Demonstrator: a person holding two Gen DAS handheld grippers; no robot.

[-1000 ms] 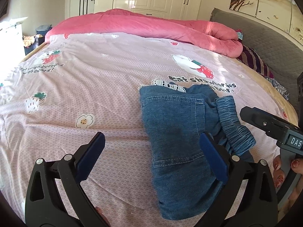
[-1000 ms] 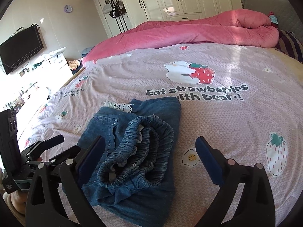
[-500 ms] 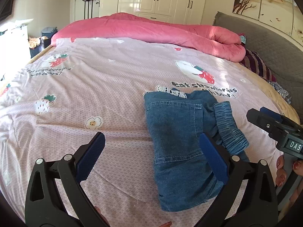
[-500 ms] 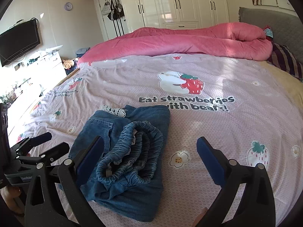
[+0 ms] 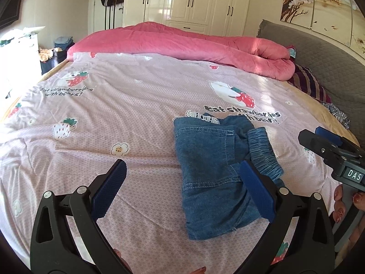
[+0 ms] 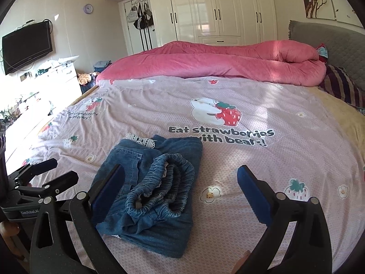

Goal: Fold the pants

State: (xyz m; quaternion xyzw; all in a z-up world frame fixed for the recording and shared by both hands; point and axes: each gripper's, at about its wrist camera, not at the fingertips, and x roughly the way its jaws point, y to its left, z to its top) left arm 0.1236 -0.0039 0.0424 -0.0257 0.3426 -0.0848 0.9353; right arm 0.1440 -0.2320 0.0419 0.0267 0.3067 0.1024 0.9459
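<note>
Blue denim pants (image 5: 212, 166) lie folded into a compact bundle on the pink strawberry bedsheet (image 5: 114, 105). Their elastic waistband (image 6: 159, 182) is bunched on top, and white lace trim peeks out at the far edge. My left gripper (image 5: 182, 187) is open and empty, held above the sheet just left of the bundle. My right gripper (image 6: 180, 189) is open and empty, held above the bundle's right side. In the right wrist view the pants (image 6: 146, 182) sit between its fingers but lower. Each gripper shows at the edge of the other's view.
A rolled pink duvet (image 5: 182, 45) lies across the far side of the bed. A grey headboard (image 5: 319, 52) and striped pillow (image 5: 308, 84) are at right. White wardrobes (image 6: 216, 11) stand behind, and a TV (image 6: 25, 45) hangs on the left wall.
Both grippers have drawn back and upward from the folded pants, which look smaller and farther now. The pants have not moved. Both grippers stay open.
</note>
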